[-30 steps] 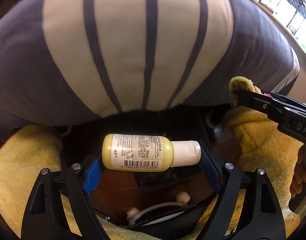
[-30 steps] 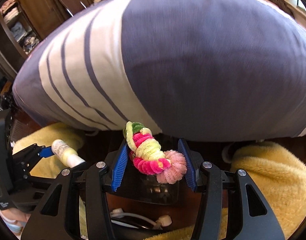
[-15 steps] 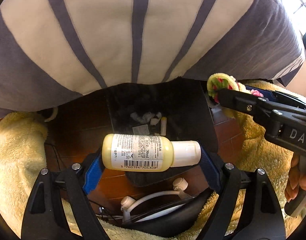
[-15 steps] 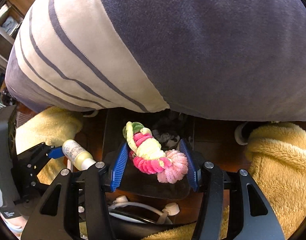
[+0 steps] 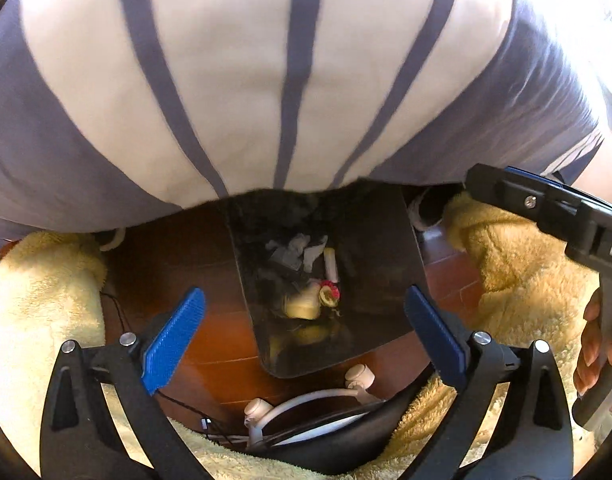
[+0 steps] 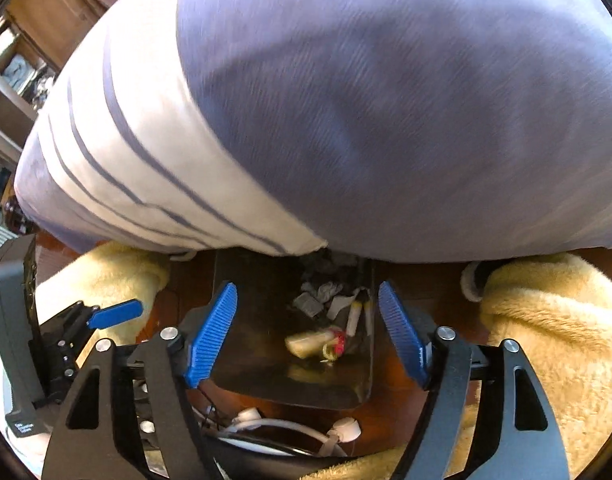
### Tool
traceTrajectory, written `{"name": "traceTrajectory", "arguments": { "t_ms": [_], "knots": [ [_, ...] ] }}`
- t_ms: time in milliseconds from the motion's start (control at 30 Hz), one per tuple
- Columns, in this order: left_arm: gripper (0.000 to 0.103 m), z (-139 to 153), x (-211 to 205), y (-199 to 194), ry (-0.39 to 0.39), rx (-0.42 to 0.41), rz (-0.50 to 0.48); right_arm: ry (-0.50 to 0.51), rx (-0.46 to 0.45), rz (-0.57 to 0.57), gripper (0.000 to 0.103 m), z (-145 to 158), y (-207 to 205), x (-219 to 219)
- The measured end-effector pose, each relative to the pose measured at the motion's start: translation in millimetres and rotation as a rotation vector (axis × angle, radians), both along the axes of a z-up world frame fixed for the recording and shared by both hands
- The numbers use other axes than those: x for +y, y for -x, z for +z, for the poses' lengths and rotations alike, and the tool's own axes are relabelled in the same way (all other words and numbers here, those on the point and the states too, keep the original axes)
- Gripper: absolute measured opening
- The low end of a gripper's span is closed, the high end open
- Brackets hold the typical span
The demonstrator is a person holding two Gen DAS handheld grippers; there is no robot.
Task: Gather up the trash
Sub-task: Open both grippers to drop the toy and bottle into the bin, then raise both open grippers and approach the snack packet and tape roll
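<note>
The left claw [image 5: 304, 332] hangs with its blue pads spread wide and nothing between them; the right claw [image 6: 308, 330] is likewise spread and bare. Both hover over a dark bin [image 5: 370, 248] on the wooden floor [image 5: 178, 264]. Inside it lie the yellow bottle [image 6: 308, 344], the pink fuzzy coil [image 6: 337, 338] touching its right end, and crumpled paper [image 6: 318, 296] farther back. A striped shirt [image 5: 246, 80] bulges beyond.
</note>
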State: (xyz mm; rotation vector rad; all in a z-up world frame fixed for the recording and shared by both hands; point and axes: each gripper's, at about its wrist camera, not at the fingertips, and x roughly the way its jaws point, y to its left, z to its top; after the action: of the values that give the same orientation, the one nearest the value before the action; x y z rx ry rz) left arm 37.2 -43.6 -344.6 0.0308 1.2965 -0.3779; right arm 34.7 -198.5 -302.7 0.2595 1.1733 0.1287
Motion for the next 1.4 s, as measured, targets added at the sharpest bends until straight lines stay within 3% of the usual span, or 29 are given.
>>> {"name": "traceTrajectory", "arguments": {
  "t_ms": [133, 333, 800, 1100, 1400],
  "knots": [
    [0.095, 23, 8, 1, 0.008, -0.061, 0.023, 0.023, -0.055, -0.029, 0.086, 19, 5, -10],
    [0.095, 63, 21, 4, 0.025, -0.16, 0.053, 0.047, -0.125, -0.044, 0.094, 49, 16, -15],
    [0.095, 162, 42, -25, 0.013, -0.398, 0.113, 0.123, -0.313, -0.078, 0.098, 125, 8, -31],
    [0.095, 193, 46, -69, -0.006, -0.472, 0.123, 0.188, -0.377, -0.062, 0.099, 161, -37, -38],
    [0.095, 197, 34, -132, -0.039, -0.498, 0.115, 0.226, -0.404, -0.042, 0.099, 173, -99, -38]
  ]
}}
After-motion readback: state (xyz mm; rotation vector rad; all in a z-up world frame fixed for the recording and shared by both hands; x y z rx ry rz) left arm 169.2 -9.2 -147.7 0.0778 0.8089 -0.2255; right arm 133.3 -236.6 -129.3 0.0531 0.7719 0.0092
